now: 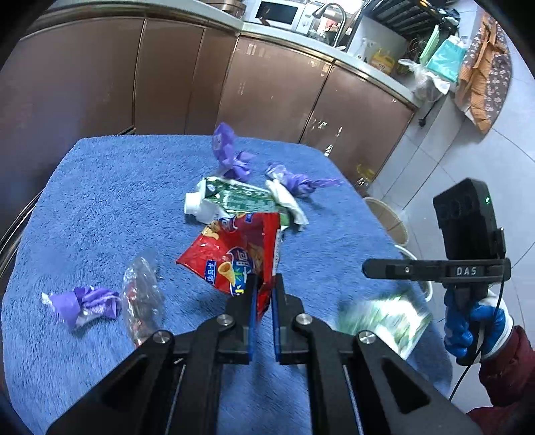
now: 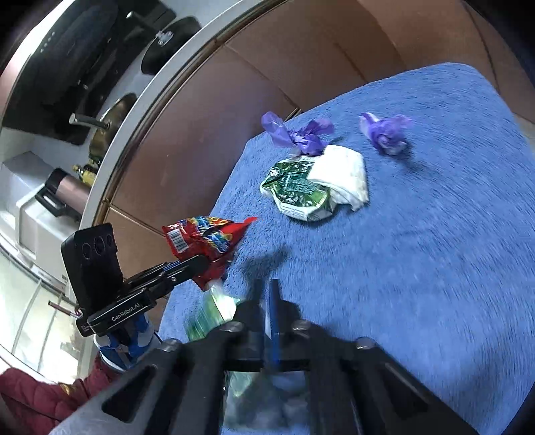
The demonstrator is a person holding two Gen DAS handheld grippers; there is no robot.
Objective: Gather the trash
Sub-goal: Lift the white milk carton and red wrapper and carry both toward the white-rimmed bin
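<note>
My left gripper (image 1: 264, 287) is shut on the corner of a red snack bag (image 1: 239, 254) and holds it above the blue towel (image 1: 100, 200); the bag also shows in the right wrist view (image 2: 204, 241). My right gripper (image 2: 265, 291) is shut on a blurred green and white wrapper (image 2: 214, 311), which also shows in the left wrist view (image 1: 384, 321). On the towel lie a crushed green carton (image 1: 234, 197), a white tissue (image 1: 287, 200), purple wrappers (image 1: 230, 154) (image 1: 294, 179) (image 1: 87, 302) and a clear wrapper (image 1: 142, 294).
Brown cabinets (image 1: 167, 83) stand behind the table. A woven basket (image 1: 388, 217) sits on the tiled floor at the table's right edge. The counter holds a microwave (image 1: 281, 15) and bags. A stove with pans (image 2: 110, 120) shows in the right wrist view.
</note>
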